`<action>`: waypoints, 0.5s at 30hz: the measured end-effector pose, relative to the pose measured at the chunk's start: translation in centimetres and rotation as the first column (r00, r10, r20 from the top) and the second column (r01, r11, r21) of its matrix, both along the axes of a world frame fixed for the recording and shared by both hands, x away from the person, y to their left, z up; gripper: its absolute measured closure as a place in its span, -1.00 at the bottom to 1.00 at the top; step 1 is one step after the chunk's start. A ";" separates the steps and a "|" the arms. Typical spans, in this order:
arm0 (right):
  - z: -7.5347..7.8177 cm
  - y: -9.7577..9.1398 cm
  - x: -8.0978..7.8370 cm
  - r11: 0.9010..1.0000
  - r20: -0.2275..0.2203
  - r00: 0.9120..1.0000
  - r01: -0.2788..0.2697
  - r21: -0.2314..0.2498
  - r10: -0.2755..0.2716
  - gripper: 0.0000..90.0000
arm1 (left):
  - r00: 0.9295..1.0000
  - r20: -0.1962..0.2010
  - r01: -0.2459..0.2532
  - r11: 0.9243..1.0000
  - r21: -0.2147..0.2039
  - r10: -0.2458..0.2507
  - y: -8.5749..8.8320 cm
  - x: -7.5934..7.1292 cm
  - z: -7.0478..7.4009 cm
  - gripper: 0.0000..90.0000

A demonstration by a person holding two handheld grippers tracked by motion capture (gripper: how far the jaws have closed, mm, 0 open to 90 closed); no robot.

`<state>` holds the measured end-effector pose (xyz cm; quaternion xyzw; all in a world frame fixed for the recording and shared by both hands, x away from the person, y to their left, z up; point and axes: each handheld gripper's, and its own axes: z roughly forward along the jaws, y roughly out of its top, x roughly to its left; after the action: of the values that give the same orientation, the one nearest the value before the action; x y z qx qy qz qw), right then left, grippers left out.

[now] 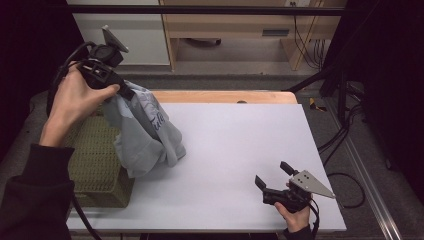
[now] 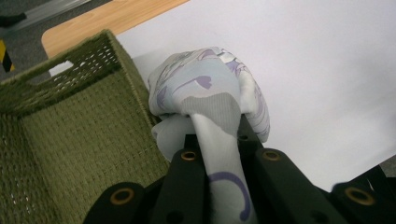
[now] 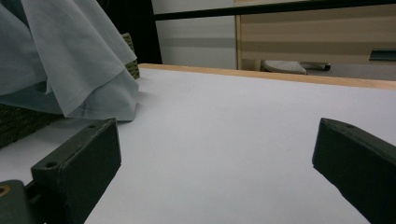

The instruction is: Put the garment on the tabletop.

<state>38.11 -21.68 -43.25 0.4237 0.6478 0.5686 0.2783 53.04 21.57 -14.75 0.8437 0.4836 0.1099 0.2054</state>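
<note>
Pale desk (image 1: 235, 145) top: the left claw (image 2: 219, 154) pinches a light, limp shirt (image 1: 145, 135) above the left edge, hem draping by the green basket (image 1: 97, 160). Bunched fabric grips best. Right claw (image 1: 274, 176) rests wide, empty, near the front-right corner.

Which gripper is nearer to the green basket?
Left. The left gripper holds a shirt above the basket; the right gripper rests far across the table.

open white tabletop (image 1: 235, 150) centre and right, green basket (image 1: 95, 165) and hanging shirt (image 1: 142, 135) blocking left
</note>
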 end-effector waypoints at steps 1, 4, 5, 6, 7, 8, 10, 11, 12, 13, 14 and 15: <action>0.0 0.0 0.0 1.000 -0.005 1.000 0.003 0.001 -0.003 -0.97 | 1.000 0.006 0.014 1.000 -0.002 -0.014 -0.6 -0.1 0.1 0.89; 0.0 -0.1 -0.1 1.000 -0.003 1.000 0.003 0.006 -0.003 -0.97 | 0.999 0.018 0.046 0.999 -0.003 -0.046 -2.0 -0.3 0.1 0.89; -0.1 -0.1 -0.1 1.000 -0.003 1.000 0.000 0.007 0.000 -0.97 | 0.998 0.016 0.065 0.998 0.001 -0.065 -2.5 -0.4 0.1 0.89; -0.1 -0.2 -0.1 1.000 -0.005 1.000 0.000 0.008 0.000 -0.97 | 0.997 0.013 0.082 0.997 -0.001 -0.082 -3.1 -0.5 0.1 0.89; 0.0 -0.1 -0.1 1.000 -0.006 1.000 -0.001 0.008 0.001 -0.97 | 0.994 0.017 0.110 0.994 0.008 -0.110 -3.6 -0.6 0.3 0.89; 0.0 -0.1 -0.1 1.000 -0.006 1.000 -0.002 0.007 0.002 -0.97 | 0.992 0.015 0.128 0.992 0.014 -0.128 -3.9 -0.7 0.3 0.89; 0.0 -0.1 -0.1 1.000 -0.006 1.000 -0.001 0.004 0.001 -0.97 | 0.989 0.028 0.146 0.989 0.011 -0.146 -4.9 -0.9 0.4 0.89; 0.1 -0.2 -0.1 1.000 -0.007 1.000 -0.002 0.007 0.002 -0.97 | 0.987 0.037 0.158 0.987 0.006 -0.159 -5.4 -1.0 0.4 0.89; 0.1 -0.2 -0.2 1.000 -0.005 1.000 -0.002 0.009 0.002 -0.97 | 0.986 0.035 0.162 0.987 0.002 -0.162 -5.8 -1.1 0.4 0.89; 0.2 -0.3 -0.2 1.000 -0.008 1.000 -0.002 0.014 0.002 -0.97 | 0.984 0.040 0.174 0.985 0.007 -0.175 -6.4 -1.2 0.4 0.89; 0.3 -0.2 -0.2 1.000 -0.007 1.000 -0.001 0.029 0.001 -0.97 | 0.981 0.036 0.189 0.982 0.004 -0.189 -6.8 -1.3 0.5 0.89; 0.3 -0.3 -0.2 1.000 -0.004 1.000 0.003 0.013 -0.002 -0.97 | 0.979 0.049 0.196 0.981 0.003 -0.196 -7.3 -1.4 0.5 0.89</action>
<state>37.89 -22.02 -42.98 0.4274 0.6441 0.5717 0.2750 51.63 14.25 -14.22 0.8842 0.3929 0.1093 0.2279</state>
